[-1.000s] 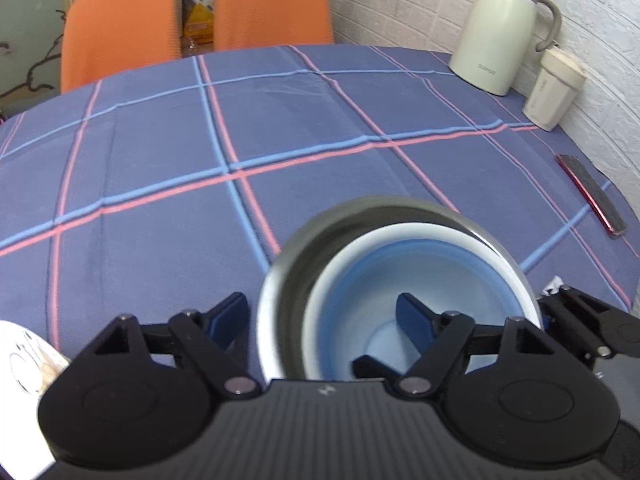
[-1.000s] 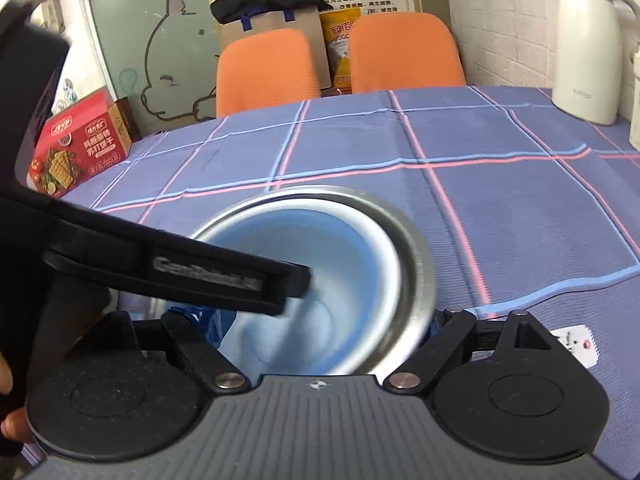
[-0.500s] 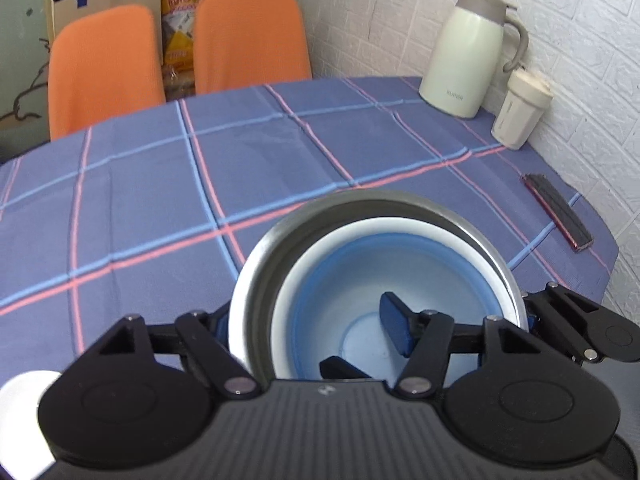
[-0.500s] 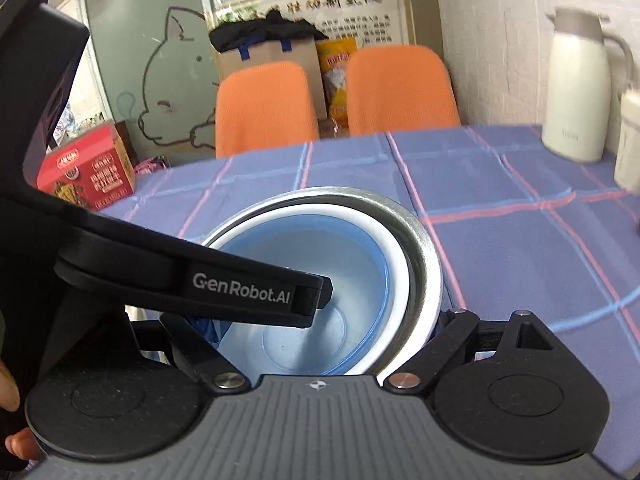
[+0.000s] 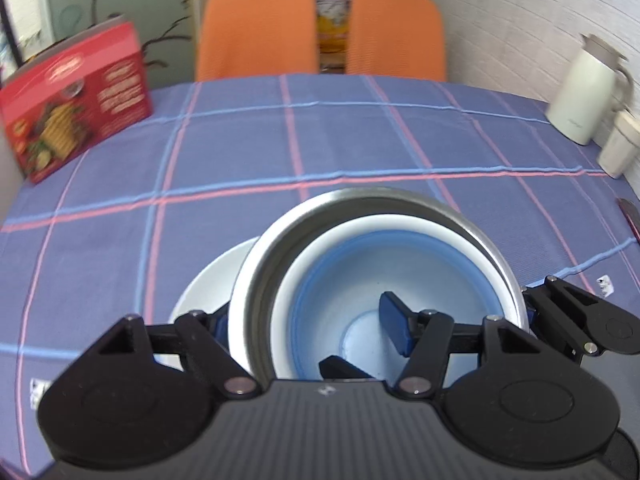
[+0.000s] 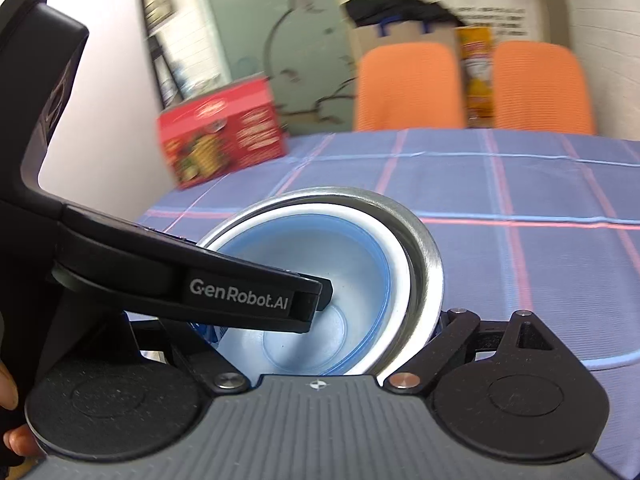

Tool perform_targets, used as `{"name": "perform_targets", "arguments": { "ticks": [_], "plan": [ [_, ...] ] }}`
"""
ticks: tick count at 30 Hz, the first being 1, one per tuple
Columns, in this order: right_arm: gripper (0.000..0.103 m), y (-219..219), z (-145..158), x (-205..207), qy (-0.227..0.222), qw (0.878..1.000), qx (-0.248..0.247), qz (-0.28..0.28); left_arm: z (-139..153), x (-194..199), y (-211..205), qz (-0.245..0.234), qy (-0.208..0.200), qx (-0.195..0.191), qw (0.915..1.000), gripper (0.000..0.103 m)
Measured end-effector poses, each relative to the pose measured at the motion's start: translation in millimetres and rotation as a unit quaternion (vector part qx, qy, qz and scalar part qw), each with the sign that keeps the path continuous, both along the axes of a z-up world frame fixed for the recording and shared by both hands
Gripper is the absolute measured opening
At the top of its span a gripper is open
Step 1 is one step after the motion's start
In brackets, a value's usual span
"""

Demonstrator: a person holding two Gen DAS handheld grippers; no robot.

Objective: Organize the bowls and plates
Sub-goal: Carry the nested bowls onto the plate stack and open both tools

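Observation:
A steel bowl (image 5: 256,280) with a white bowl (image 5: 400,228) and a blue bowl (image 5: 320,292) nested inside hangs above the checked tablecloth. My left gripper (image 5: 308,320) is shut on the stack's left wall, one finger outside and one inside. My right gripper (image 6: 320,328) is shut on the steel bowl (image 6: 428,264) at its right wall; in the left wrist view that gripper (image 5: 560,320) shows at the stack's right. A white plate (image 5: 204,284) lies on the cloth under the stack's left side, partly hidden by it.
A red food box (image 5: 76,100) stands at the table's far left. A cream thermos jug (image 5: 580,92) and a lidded cup (image 5: 618,144) stand by the brick wall at the right. Two orange chairs (image 5: 256,28) are behind the table.
Both grippers have lifted the bowl stack and carried it left across the table. The white plate now lies beneath it, and the red box has come into view.

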State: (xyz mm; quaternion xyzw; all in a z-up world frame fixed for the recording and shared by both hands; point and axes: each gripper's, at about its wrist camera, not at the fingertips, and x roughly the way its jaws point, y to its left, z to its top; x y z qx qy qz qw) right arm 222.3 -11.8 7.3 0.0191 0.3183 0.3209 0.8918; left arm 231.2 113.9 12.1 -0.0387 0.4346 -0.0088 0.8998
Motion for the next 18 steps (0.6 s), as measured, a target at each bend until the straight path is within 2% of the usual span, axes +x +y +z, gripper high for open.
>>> {"name": "perform_targets", "arguments": {
  "ticks": [4,7,10,12,15,17,18],
  "plan": [
    [0.077,23,-4,-8,0.007,1.0,-0.013,0.021,-12,-10,24,0.02,0.009,-0.016,0.9996,0.062],
    [0.077,29,-10,-12,0.016,0.999,-0.026,0.025,-23,-9,29,0.018,0.017,-0.032,0.9992,0.061],
    [0.077,27,-15,-11,0.029,0.999,-0.026,0.016,-26,-9,28,0.008,0.008,-0.039,0.9992,0.062],
    [0.076,26,-17,-9,0.037,0.999,-0.025,0.019,-27,-9,25,0.002,0.001,-0.033,0.9995,0.074],
    [0.076,28,-17,-11,0.024,0.999,-0.04,0.023,-24,-14,24,0.008,-0.026,-0.007,0.9996,0.074],
    [0.076,27,-14,-12,0.016,0.999,-0.041,0.018,-16,-18,29,0.022,-0.046,-0.008,0.9987,0.074],
    [0.076,23,-12,-13,0.005,0.999,-0.037,0.007,-11,-20,33,0.028,-0.056,-0.014,0.9979,0.085]
  ]
}}
